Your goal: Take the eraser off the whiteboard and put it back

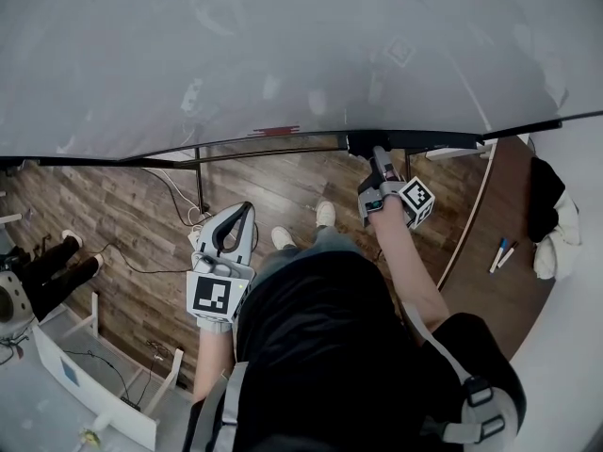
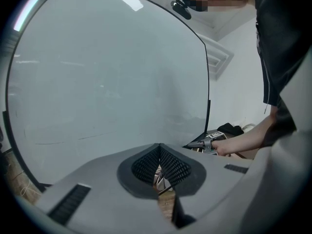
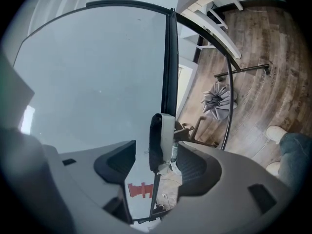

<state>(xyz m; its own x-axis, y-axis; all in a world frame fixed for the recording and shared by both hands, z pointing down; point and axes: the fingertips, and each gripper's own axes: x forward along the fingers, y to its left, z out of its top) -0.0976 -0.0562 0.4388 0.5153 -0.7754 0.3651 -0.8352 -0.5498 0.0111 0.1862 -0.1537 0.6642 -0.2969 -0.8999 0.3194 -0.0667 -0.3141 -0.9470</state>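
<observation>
The eraser (image 3: 161,140) stands edge-on, dark felt to one side and white back to the other, right against the whiteboard (image 3: 87,82) where its black frame (image 3: 170,57) climbs toward twelve o'clock; a red mark (image 3: 140,190) shows on the board at six o'clock below it. The right gripper (image 3: 155,155) has its jaws spread wide with the eraser between them, not pinched. The three o'clock pad (image 3: 192,167) sits just beside the white back, and the nine o'clock pad is clearly apart from the felt. The left gripper (image 2: 159,150) hangs back facing the board, jaws pressed together on nothing. The trouble I'd expect comes from that lopsided gap. If the jaws close, the near pad would meet the eraser first and could shove or twist it along the board, or against the frame, before the far pad arrives. It might then slip loose and fall to the wooden floor (image 3: 253,57).
</observation>
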